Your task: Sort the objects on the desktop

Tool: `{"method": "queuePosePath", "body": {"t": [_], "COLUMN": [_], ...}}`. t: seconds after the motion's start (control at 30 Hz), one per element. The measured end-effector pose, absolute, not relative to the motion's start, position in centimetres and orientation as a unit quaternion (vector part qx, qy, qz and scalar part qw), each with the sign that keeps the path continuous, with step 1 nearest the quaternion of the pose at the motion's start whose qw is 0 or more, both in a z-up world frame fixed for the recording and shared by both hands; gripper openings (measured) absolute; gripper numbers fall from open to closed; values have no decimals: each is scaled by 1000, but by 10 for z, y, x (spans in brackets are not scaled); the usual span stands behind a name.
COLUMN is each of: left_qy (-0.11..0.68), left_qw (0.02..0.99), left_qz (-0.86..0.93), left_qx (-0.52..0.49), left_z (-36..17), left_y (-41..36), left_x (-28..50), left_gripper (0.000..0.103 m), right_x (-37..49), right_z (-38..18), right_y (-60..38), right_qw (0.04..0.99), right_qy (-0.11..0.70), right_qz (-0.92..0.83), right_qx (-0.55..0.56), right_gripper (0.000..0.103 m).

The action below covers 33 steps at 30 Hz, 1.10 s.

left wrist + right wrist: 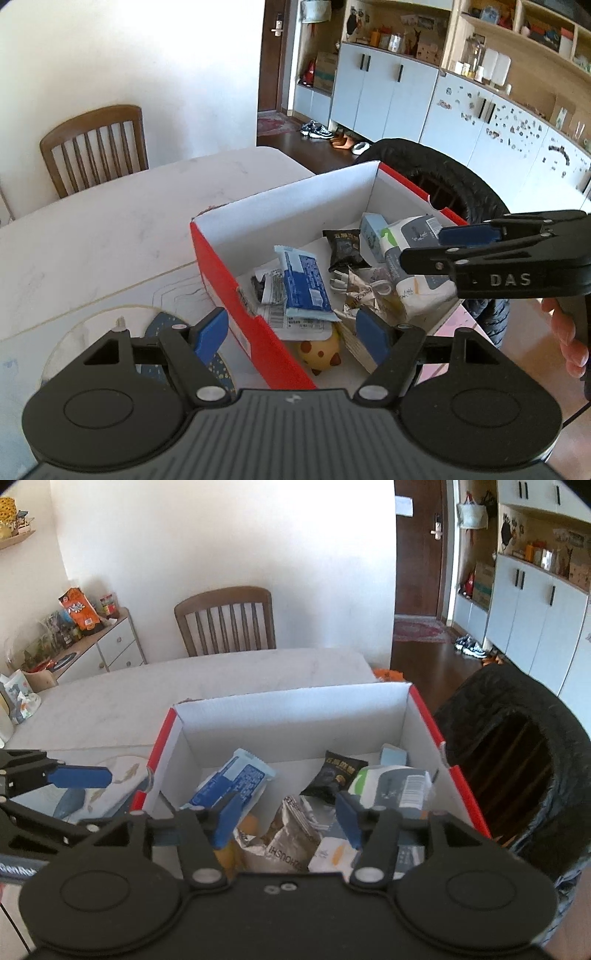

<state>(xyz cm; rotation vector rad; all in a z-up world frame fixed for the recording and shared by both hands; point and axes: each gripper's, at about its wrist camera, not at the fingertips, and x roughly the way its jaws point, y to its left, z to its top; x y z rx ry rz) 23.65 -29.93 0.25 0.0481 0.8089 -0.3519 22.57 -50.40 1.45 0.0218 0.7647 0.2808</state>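
The red-and-white cardboard box (421, 716) stands on the pale bench (221, 679), open at the top and holding the sorted things: a blue snack bar wrapper (236, 779) toward 9 o'clock inside it, a small black packet (334, 775) near the middle, a white-and-green pouch (391, 786) at 3 o'clock, and a crumpled grey-brown wrapper (291, 834) nearest the camera. In the left wrist view a yellow spotted toy (321, 350) lies at the box's near end, partly under the papers.

The right tool (284, 819) hangs over the near part of the box, its blue-padded fingers spread wide with nothing between them. The left tool (291, 332) is likewise wide open and empty — it straddles the box's red side wall, one finger outside over a patterned plate (218, 365), the other inside. A wooden chair (225, 620) stands at 12 o'clock beyond the bench.
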Motion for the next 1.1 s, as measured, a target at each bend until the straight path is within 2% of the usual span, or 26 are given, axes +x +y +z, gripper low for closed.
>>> {"method": "queuePosePath", "body": {"t": [0.07,0.23,0.3,0.4,0.5,0.63,1.1], "left_qy": [393,393,393,392,389,386,370], "left_qw": [903,904,904,904,905,906,912], "left_qz": [-171,-170,-170,-171,-171,-171,-174], "left_qx": [12,2,-2,-6,-7,-14,-19], "left_z": [3,4,4,4,4,2,13], "left_y": [-295,-288,-286,-284,-283,-282,-280], "left_x": [233,226,225,223,222,221,211], "left_gripper": [76,76,76,82,87,103,103], "right_x": [220,211,207,202,197,193,178], "right_z": [16,15,15,16,17,17,22], "right_y": [-505,-503,-502,-501,-498,-495,-490], "right_qw": [921,924,925,927,929,933,939], "right_qy": [365,358,354,346,340,333,321], "right_qz": [137,138,138,142,146,139,127], "right_qx": [14,7,9,13,8,2,4], "right_gripper": [67,72,78,86,89,90,91]}}
